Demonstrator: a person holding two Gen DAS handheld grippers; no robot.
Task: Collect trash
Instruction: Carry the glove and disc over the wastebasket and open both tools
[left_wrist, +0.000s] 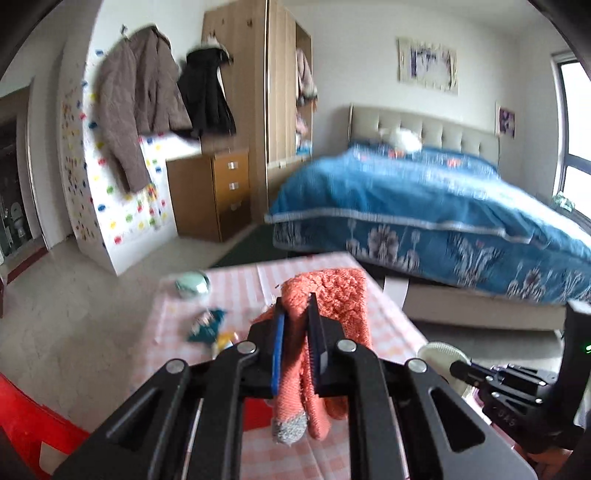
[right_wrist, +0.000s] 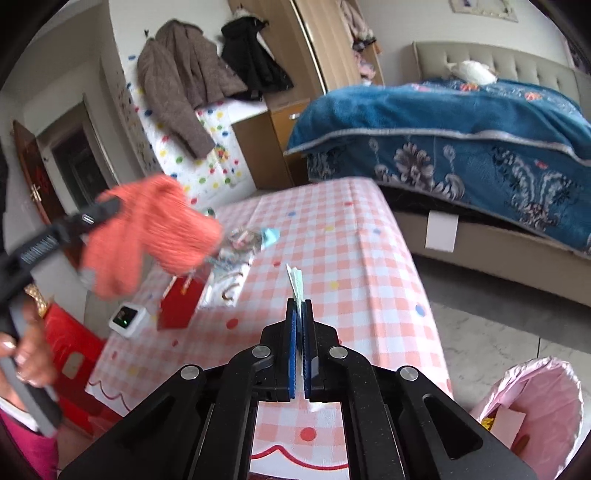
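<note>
While the left gripper (left_wrist: 295, 301) is clamped hard on an orange knitted glove (left_wrist: 325, 295), its jaws closed onto a fold of the wool so that the grey-tipped fingers of the glove hang down behind them, the right gripper (right_wrist: 299, 304) is shut almost completely on a thin slip of pale paper (right_wrist: 295, 280) that sticks up edge-on from between its pads, above the near part of the table (right_wrist: 369, 258) with its pink checked cloth. Just off the table's near right corner stands a bin (right_wrist: 546, 406) lined with a pink bag, with some scraps already inside. Toward the left edge of the table lie a red box (right_wrist: 181, 302) and a small white device (right_wrist: 127, 319), and beyond them, around the middle, crumpled wrappers (right_wrist: 240, 240). At the far left corner sits a pale green round object (left_wrist: 192, 284). Past the far edge is a bed (right_wrist: 461, 122) with a blue cover
</note>
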